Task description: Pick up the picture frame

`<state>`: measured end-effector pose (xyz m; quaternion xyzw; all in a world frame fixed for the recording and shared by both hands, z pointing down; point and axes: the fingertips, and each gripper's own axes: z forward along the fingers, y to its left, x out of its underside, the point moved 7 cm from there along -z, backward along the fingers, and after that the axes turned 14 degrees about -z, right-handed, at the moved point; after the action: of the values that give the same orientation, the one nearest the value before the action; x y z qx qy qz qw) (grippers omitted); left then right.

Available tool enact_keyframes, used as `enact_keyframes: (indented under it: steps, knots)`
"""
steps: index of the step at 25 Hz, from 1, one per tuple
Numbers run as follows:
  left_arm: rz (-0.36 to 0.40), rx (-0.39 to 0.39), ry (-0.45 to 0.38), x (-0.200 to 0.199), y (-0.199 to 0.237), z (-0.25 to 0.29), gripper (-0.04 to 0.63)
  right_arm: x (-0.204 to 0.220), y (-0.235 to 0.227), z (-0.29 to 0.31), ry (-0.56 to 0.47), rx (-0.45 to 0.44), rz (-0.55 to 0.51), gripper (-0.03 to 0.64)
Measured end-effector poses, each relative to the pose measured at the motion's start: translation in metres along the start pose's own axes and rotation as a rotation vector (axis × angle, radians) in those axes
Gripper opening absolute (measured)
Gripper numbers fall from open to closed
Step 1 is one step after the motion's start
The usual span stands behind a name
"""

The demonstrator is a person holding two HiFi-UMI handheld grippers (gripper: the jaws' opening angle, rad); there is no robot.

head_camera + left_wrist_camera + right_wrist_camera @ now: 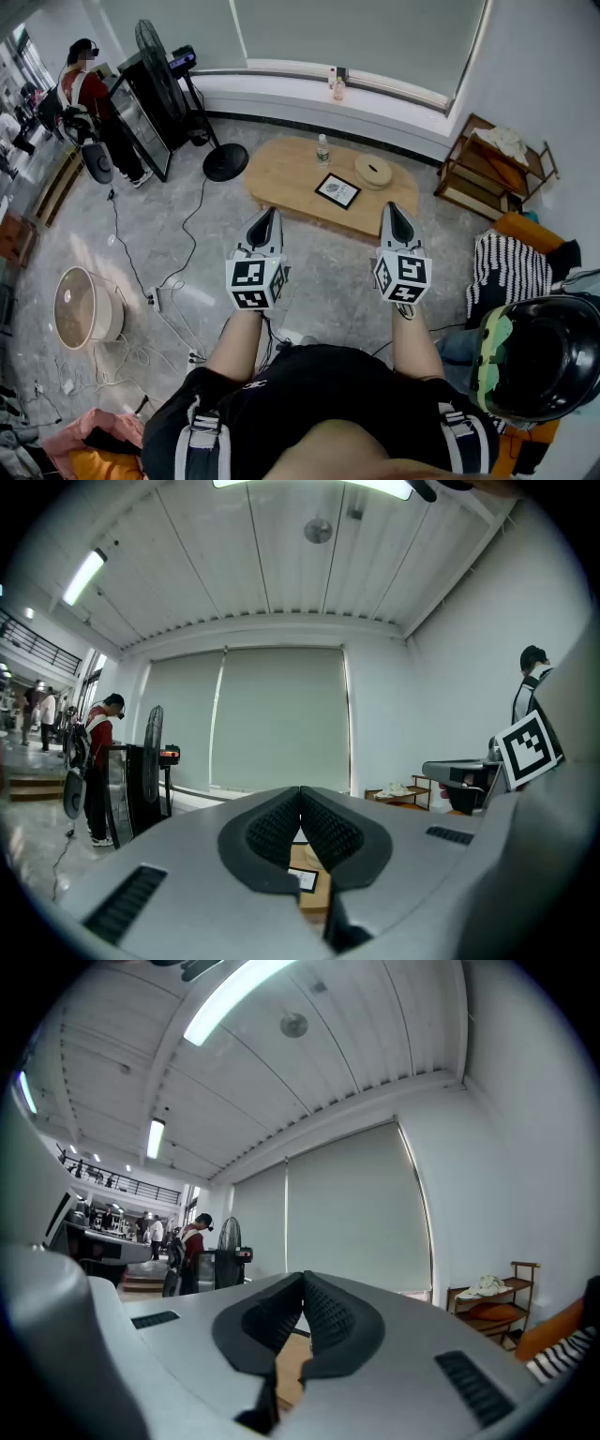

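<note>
A black picture frame (337, 190) lies flat on the oval wooden coffee table (281, 173), a little right of its middle. My left gripper (270, 217) hangs over the floor just short of the table's near edge, shut with nothing in it. My right gripper (395, 212) is level beside it, near the table's right end, also shut and empty. In the left gripper view a corner of the frame (305, 879) shows through the gap below the shut jaws. The right gripper view shows only a strip of the table (292, 1365) below its closed jaws.
A small bottle (322, 150) and a round wooden dish (373, 171) stand on the table behind the frame. A standing fan (171, 89) and a person (89, 94) are at the far left, a wooden shelf (492, 164) at the right. Cables (159, 300) and a round heater (82, 307) lie on the floor at left.
</note>
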<state>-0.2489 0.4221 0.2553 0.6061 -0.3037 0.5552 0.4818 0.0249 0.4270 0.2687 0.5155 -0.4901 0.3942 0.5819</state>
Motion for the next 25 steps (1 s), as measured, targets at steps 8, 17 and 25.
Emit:
enact_keyframes:
  steps: [8, 17, 25]
  knots:
    - [0.017, 0.001, 0.015, 0.006, 0.000, 0.012, 0.021, 0.004, -0.004, 0.016, -0.011, 0.014, 0.014, 0.017]
    - [0.029, 0.011, 0.005, -0.001, 0.022, 0.025, 0.021, 0.000, 0.014, 0.035, -0.028, 0.011, 0.005, 0.017]
    - [-0.005, 0.004, -0.012, -0.004, 0.043, 0.035, 0.021, 0.008, 0.023, 0.045, -0.021, 0.030, 0.022, 0.017]
